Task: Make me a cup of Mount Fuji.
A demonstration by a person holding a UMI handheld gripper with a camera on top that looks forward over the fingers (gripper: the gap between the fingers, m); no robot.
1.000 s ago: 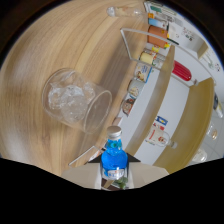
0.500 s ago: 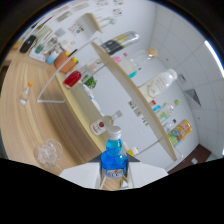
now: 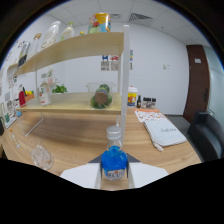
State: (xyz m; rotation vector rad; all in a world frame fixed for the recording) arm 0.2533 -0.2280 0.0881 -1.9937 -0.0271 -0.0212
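Swinging level now, the gripper (image 3: pixel 114 172) clamps the blue syrup bottle (image 3: pixel 114 162) upright at lower centre, while the ice-filled glass (image 3: pixel 42 156) sits lower left. Best approach: keep it vertical, ease over the glass, then tip slowly.

We note bright, even room light from overhead; white wall (image 3: pixel 160 65) washed pale. Strong fisheye bending at the shelf (image 3: pixel 75 47) edges, dark vignette all round. Overall soft focus; blue bottle (image 3: pixel 114 162) blurred, shadows faint.
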